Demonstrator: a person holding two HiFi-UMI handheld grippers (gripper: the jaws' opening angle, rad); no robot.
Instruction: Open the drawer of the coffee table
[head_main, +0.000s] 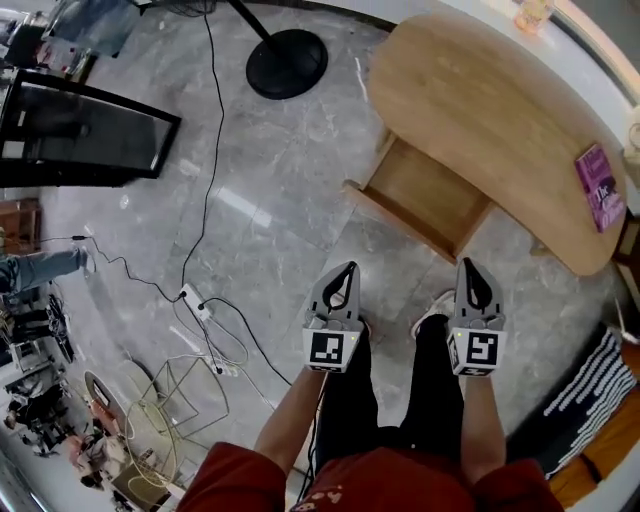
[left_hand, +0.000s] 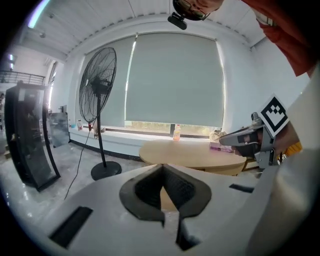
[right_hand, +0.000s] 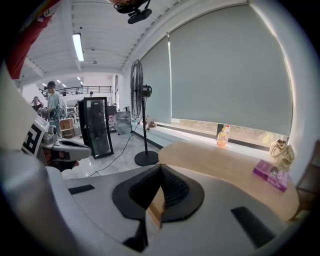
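Here, the left gripper and right gripper are both closed and empty, held clear of the coffee table, whose drawer stands pulled out.

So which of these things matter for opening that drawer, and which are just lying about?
For the job: coffee table, its drawer (already open), left hand-held gripper, right hand-held gripper, both shut and empty.
Just lying about: purple book, bottle, floor fan, power strip.

Your head camera looks steeply down at the oval light-wood coffee table; both gripper views share it.
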